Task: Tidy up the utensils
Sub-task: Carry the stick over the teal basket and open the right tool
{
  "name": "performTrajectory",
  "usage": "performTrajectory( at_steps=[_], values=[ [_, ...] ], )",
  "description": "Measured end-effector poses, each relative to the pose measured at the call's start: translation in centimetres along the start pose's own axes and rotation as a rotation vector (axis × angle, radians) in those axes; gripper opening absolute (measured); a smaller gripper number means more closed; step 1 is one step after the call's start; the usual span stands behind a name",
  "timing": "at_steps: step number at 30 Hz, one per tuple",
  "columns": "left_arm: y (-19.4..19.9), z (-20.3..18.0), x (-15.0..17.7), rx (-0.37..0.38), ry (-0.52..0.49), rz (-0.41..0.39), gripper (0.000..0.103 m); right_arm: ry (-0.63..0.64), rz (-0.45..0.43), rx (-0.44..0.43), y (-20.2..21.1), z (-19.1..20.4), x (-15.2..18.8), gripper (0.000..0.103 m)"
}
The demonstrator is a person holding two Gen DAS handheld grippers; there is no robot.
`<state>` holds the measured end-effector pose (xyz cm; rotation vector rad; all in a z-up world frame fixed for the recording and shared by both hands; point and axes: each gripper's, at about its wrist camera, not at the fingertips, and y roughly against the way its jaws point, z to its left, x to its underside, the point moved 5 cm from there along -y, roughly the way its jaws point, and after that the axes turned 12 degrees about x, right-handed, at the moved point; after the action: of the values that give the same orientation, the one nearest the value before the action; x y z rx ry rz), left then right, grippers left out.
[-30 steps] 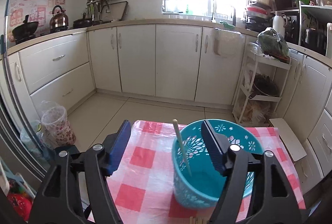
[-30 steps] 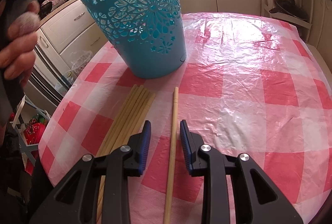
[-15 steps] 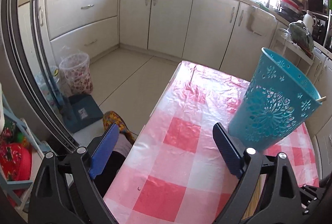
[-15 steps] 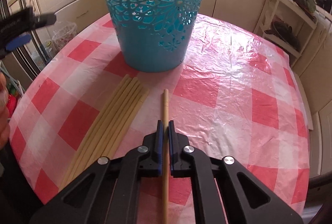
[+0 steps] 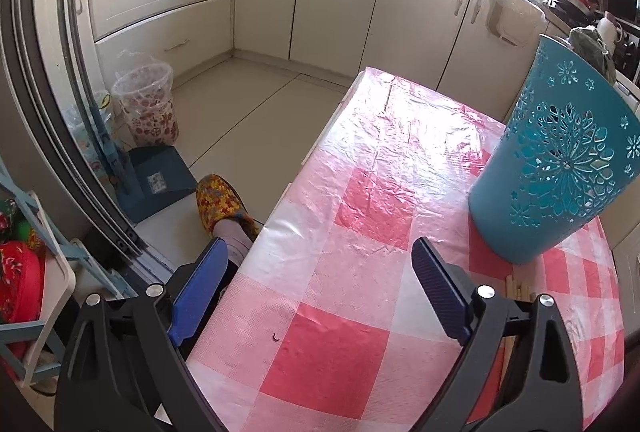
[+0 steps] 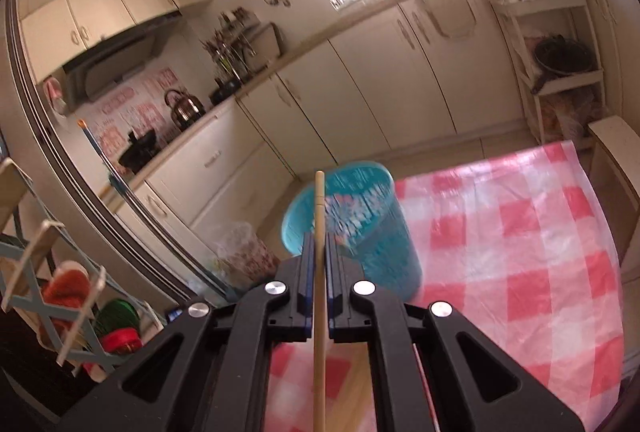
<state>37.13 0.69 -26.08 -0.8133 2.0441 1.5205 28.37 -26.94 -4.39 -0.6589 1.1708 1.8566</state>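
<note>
On my left side, the left claw (image 5: 320, 296) is wide open and holds nothing. It hangs low over the checked tabletop (image 5: 360, 200), and the blue basket (image 5: 560, 160) stands ahead of it and to its right, well apart from the pads. A few more chopsticks (image 5: 516, 288) lie just behind its right finger, mostly hidden.

The right claw (image 6: 318, 252) is closed on one chopstick (image 6: 319, 216). The long axis of the stick runs straight forward along the fingers, and its free end points ahead and up. The basket (image 6: 352, 224) is directly ahead of this claw and lower, with the open mouth just behind the tip of the stick. So I judge the right claw is the one that must act: the tip must tilt down into the mouth.

Half a second ago this claw was pinching the stick flat on the tabletop, with the basket towering in front. Now the stick is lifted and I look down at the rim. The left claw has moved a little closer to the tabletop.
</note>
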Motion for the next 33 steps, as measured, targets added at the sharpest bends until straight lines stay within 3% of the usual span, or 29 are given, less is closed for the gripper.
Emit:
performTrajectory(
  at_steps=[5, 9, 19, 25, 27, 29, 33],
  values=[
    [-0.3, -0.3, 0.0, 0.001, -0.016, 0.003, 0.089, -0.021, -0.147, 0.019, -4.3, 2.4, -5.1, 0.006],
    [-0.2, -0.2, -0.1, 0.005, -0.007, 0.001, 0.089, -0.035, -0.221, 0.122, -7.6, 2.2, -6.3, 0.006],
    [-0.3, 0.3, -0.1, 0.020, 0.025, 0.006, 0.089, -0.011, -0.165, 0.239, -10.5, 0.7, -4.4, 0.006],
    [-0.3, 0.5, 0.0, 0.022, 0.038, 0.011, 0.089, 0.025, -0.116, 0.250, -11.3, 0.6, -3.2, 0.007],
    [-0.4, 0.6, 0.0, 0.022, 0.042, 0.013, 0.089, 0.048, -0.109, 0.243, -10.6, 0.8, -2.7, 0.010],
    [-0.5, 0.7, 0.1, 0.023, 0.045, 0.018, 0.089, 0.068, -0.110, 0.236, -9.3, 0.9, -2.2, 0.019],
    [-0.5, 0.6, 0.1, 0.023, 0.051, 0.023, 0.089, 0.078, -0.149, 0.216, -4.9, 0.9, -1.5, 0.023]
  ],
)
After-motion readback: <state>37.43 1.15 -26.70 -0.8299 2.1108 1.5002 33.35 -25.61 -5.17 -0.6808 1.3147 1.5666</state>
